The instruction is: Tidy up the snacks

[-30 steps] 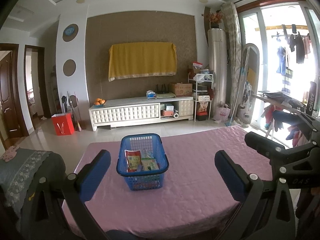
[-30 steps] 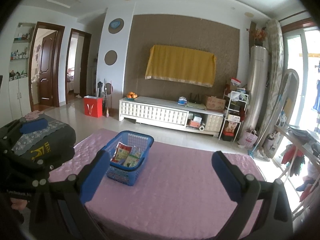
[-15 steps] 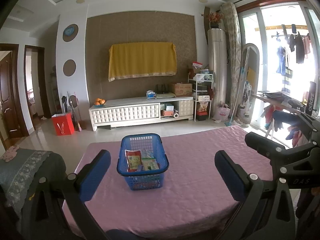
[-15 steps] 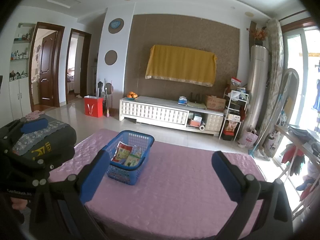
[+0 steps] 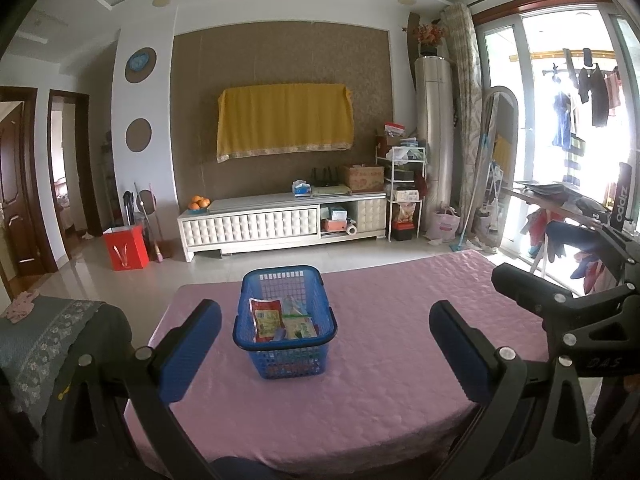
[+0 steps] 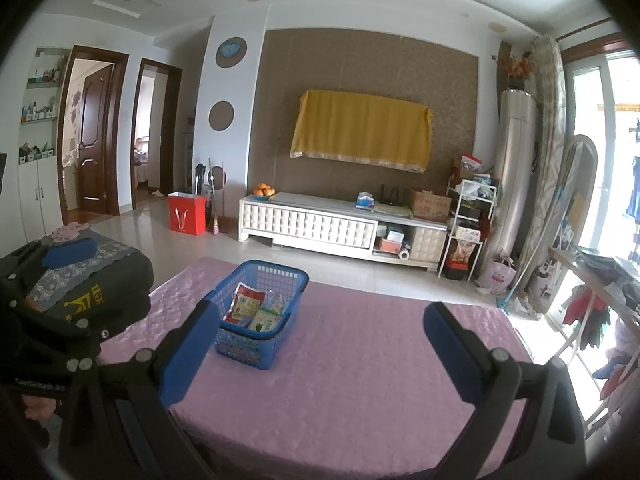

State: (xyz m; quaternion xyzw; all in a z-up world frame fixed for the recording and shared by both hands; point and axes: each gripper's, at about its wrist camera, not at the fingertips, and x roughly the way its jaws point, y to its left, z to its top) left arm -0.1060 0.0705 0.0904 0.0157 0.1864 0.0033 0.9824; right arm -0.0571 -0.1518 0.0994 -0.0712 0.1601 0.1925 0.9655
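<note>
A living room seen from two hand-held grippers, both above the near edge of a surface (image 5: 400, 320) covered in a pink cloth. A blue plastic basket (image 5: 285, 364) stands on the cloth, toward the left of its middle. Inside it several snack packets (image 5: 266, 318) stand leaning together: one red and yellow, the others green and white.

The left gripper (image 5: 325, 344) has its blue-padded fingers spread wide, holding nothing; the basket appears between them, farther off. The right gripper (image 6: 320, 346) is likewise spread wide and empty, with the basket (image 6: 256, 320) just beyond its left finger.

Behind the surface are a tiled floor, a white TV cabinet (image 5: 280, 224) and a yellow cloth (image 5: 285, 120) hung on the wall.
</note>
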